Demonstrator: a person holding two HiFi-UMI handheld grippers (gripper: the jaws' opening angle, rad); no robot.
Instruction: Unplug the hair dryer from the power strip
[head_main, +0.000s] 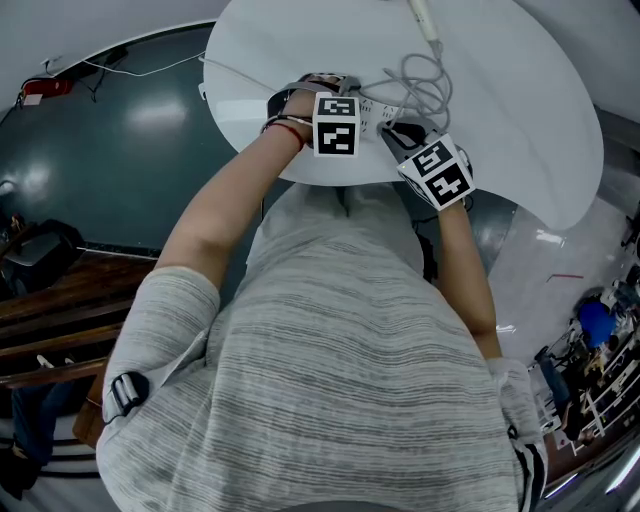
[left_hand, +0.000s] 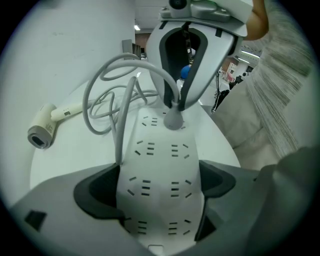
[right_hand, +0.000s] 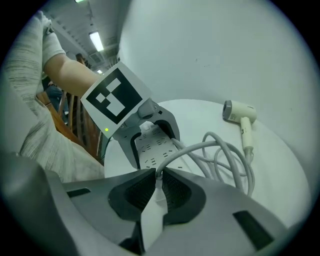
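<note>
At centre frame, left hand-held gripper clamps the power strip, right hand-held gripper pinches the plug; a skewed pull may slip off

Round white table on a glossy dark teal floor — wooden benches left, strip lights overhead.

A round white table carries three things. A white power strip lies at its near edge. A grey cord coils loosely just beyond it, and a pale hair dryer lies at the far side.
</note>
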